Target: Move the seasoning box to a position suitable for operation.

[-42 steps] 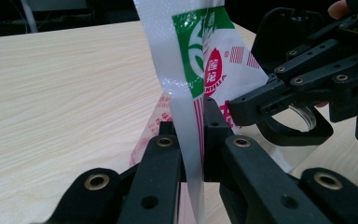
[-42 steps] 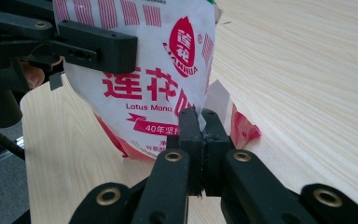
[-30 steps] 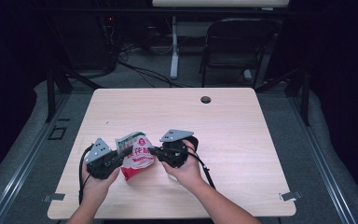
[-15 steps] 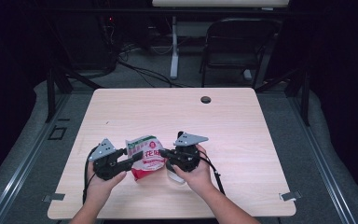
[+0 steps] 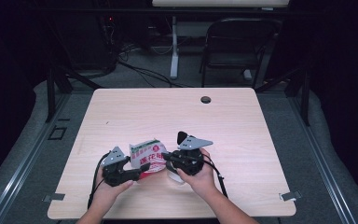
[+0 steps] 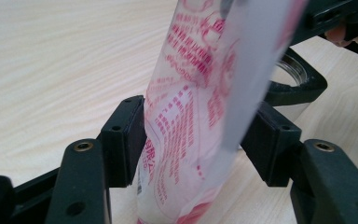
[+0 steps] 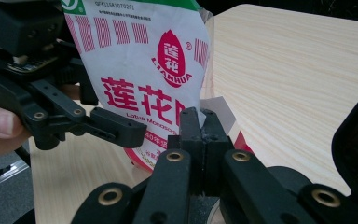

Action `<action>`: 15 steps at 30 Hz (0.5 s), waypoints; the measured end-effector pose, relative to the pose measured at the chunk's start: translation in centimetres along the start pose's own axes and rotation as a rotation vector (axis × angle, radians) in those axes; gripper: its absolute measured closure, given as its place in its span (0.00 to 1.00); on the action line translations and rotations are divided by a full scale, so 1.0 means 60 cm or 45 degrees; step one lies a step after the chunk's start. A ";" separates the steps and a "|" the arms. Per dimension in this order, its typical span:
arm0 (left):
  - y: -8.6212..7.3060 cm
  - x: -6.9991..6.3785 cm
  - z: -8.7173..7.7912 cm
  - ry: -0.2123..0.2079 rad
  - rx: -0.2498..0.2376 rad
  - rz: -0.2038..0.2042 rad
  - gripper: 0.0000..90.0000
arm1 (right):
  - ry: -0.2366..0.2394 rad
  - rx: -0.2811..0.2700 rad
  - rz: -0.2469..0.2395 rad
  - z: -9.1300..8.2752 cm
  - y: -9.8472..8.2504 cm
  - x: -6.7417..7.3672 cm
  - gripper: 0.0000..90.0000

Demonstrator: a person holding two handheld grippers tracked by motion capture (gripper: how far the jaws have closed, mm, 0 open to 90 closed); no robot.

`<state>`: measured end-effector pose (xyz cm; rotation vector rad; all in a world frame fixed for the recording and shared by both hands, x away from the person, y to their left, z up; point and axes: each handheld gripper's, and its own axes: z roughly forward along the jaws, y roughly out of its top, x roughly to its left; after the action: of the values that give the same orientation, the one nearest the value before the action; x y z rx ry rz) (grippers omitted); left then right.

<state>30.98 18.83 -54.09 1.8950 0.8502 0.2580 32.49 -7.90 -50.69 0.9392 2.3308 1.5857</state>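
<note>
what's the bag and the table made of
Bag: looks like thin glossy plastic film, white with red print; it creases and lets light through in the left gripper view. Table: pale wood-grain top, matte, likely laminate rather than solid wood; fine even grain lines show in the gripper views.

A white pouch [image 5: 147,156] with red print stands upright above the tabletop.

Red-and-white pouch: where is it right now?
High view: the pouch stands at the table's near edge, left of centre, between the left gripper and the right gripper, which pinches its edge.
</note>
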 end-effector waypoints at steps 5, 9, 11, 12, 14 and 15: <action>-0.011 0.004 0.012 -0.009 0.028 -0.032 0.46 | 0.004 0.004 -0.003 -0.003 -0.003 0.000 1.00; -0.017 0.007 0.018 -0.022 0.048 -0.037 0.45 | 0.015 0.011 -0.011 -0.006 -0.006 -0.001 1.00; -0.020 0.006 0.023 -0.023 0.058 -0.039 0.45 | 0.017 0.013 -0.022 -0.007 -0.006 -0.002 1.00; -0.021 0.006 0.025 -0.023 0.064 -0.030 0.44 | 0.020 0.012 -0.025 -0.007 -0.007 -0.002 1.00; -0.024 0.005 0.031 -0.029 0.075 -0.018 0.44 | 0.026 0.006 -0.031 -0.007 -0.008 -0.002 1.00; -0.025 0.005 0.032 -0.028 0.073 -0.007 0.43 | 0.028 0.011 -0.040 -0.008 -0.008 -0.002 1.00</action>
<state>31.54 18.04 -56.34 1.9451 0.8556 0.2112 32.18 -8.44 -50.96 0.8866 2.3569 1.5837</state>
